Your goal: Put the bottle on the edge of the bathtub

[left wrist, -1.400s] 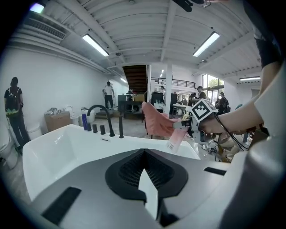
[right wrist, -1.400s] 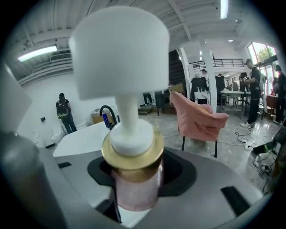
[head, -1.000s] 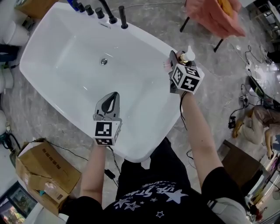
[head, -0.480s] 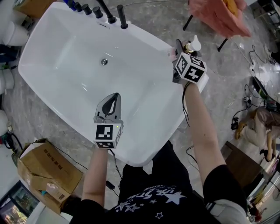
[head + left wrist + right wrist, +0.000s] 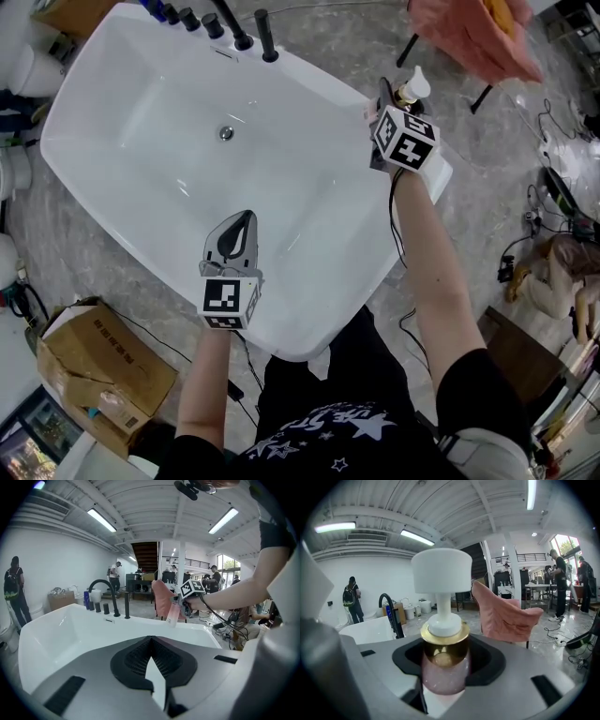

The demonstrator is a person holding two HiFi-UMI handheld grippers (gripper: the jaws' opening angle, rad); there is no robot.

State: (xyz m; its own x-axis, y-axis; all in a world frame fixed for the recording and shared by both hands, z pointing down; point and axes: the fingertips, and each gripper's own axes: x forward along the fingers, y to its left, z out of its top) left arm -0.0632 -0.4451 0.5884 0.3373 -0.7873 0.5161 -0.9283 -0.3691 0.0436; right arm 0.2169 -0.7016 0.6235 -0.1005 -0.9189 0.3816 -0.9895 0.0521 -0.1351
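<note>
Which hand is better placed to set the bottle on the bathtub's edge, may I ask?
Right: the right gripper holds the bottle by the bathtub rim; the left gripper is shut, empty.

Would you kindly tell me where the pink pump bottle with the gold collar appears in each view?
Head view: the pink pump bottle, upper right, in the right gripper.
Left gripper view: the bottle, just right of centre, above the white bathtub's far rim.
Right gripper view: the bottle, dead centre, between the jaws.
Shared landmark: the black arched tap.

Most of bottle [image 5: 414, 87] behind right gripper [image 5: 388, 97]
</note>
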